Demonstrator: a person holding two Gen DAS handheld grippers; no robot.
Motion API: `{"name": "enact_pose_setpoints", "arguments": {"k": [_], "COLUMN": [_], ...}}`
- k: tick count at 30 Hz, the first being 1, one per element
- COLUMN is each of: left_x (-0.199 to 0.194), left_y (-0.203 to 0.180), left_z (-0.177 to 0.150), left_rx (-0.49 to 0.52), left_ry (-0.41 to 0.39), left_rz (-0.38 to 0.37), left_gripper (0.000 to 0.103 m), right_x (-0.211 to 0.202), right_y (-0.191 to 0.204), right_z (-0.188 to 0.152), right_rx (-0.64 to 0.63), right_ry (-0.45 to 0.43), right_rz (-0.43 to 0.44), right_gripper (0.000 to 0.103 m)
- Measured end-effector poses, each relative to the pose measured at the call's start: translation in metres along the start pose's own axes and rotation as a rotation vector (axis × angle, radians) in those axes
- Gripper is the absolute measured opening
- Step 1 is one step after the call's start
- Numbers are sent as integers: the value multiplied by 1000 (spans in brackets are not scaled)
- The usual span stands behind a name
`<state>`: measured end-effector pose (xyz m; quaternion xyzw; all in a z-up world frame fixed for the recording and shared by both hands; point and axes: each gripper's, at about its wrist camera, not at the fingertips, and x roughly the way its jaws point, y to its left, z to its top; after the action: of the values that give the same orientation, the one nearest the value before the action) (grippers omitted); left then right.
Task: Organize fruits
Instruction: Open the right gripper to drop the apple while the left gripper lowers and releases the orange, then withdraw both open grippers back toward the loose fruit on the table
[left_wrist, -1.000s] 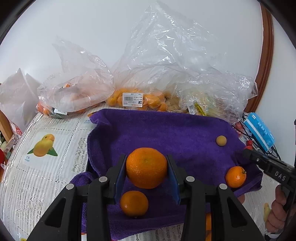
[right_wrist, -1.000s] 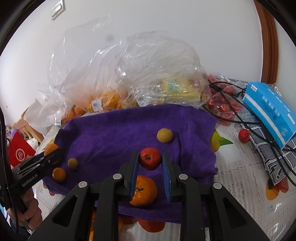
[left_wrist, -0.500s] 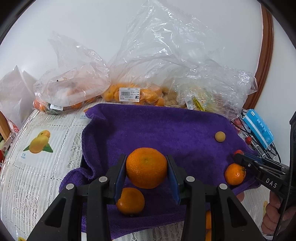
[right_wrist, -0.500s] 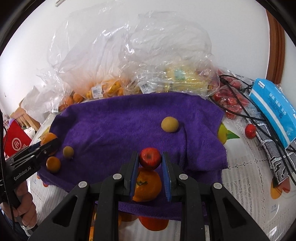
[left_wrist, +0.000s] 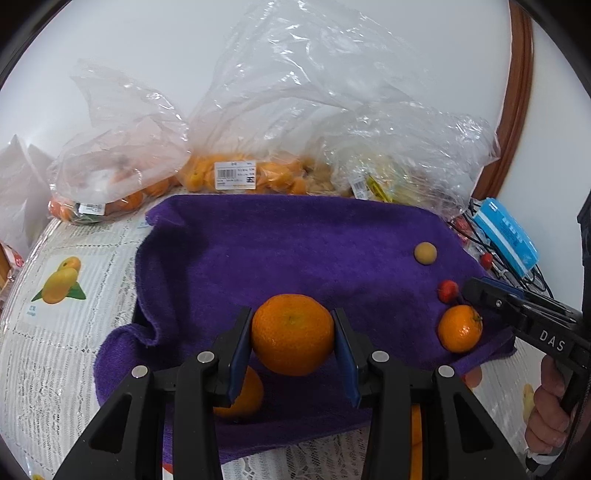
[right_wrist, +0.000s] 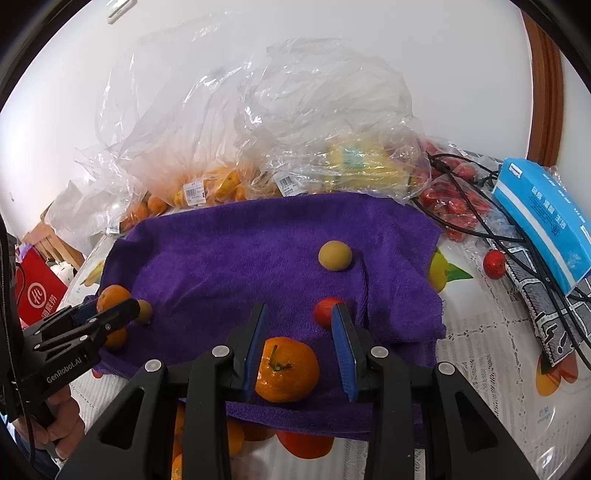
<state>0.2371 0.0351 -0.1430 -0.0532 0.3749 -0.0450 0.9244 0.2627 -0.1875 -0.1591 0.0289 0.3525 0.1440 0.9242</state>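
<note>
1. A table (left_wrist: 55, 354) under a white lace cloth printed with fruit pictures stands against a plain white wall, with a curved brown wooden frame (left_wrist: 519, 96) at the right.
2. A purple towel (left_wrist: 295, 251) is spread over the middle of the table, its near edge rumpled.
3. Along the wall, from left to right, lie clear plastic bags (left_wrist: 236, 147) of oranges and yellowish fruit, then a pack of small red fruit (right_wrist: 454, 199) crossed by black cables, then a blue box (right_wrist: 543, 221).
4. The left tongs (left_wrist: 291, 341) pinch a large orange (left_wrist: 291, 334) between their blue pads, held above the towel's near part; a smaller orange (left_wrist: 243, 397) lies on the towel just below and left of them.
5. The right tongs (right_wrist: 299, 343) have just been opening and stand spread. A small red fruit (right_wrist: 325, 312) sits on the towel at the tip of their right pad; whether it touches the pad is hard to tell.
6. A stemmed orange (right_wrist: 286, 369) rests on the towel below the gap of the right tongs.
7. A tan round fruit (right_wrist: 335, 255) lies farther back on the towel, well apart from both tongs.
8. A loose red fruit (right_wrist: 494, 263) lies on the table right of the towel.
</note>
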Motion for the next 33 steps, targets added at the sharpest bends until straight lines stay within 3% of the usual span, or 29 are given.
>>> {"name": "enact_pose_setpoints", "arguments": {"k": [7,17,25,33], "left_x": [6,4,-3,-7], "left_y": [-4,-9,-6,-9], "left_z": [-2,-2,0,0], "left_rx": [10,24,16,31], "left_ry": [42,33,5,-9], "left_rz": [-41,-41,-55,-38], "left_gripper": [40,41,57,58], "right_x": [-2,-3,-4,-17], "right_y": [0,2,0,9], "right_z": [0,-1,0,-1], "right_rx": [2,-6,-1,-41], "right_ry": [-5,-13,-20,-50], "right_rz": [-2,-5,-6,-27], "right_gripper": [36,36,36,36]}}
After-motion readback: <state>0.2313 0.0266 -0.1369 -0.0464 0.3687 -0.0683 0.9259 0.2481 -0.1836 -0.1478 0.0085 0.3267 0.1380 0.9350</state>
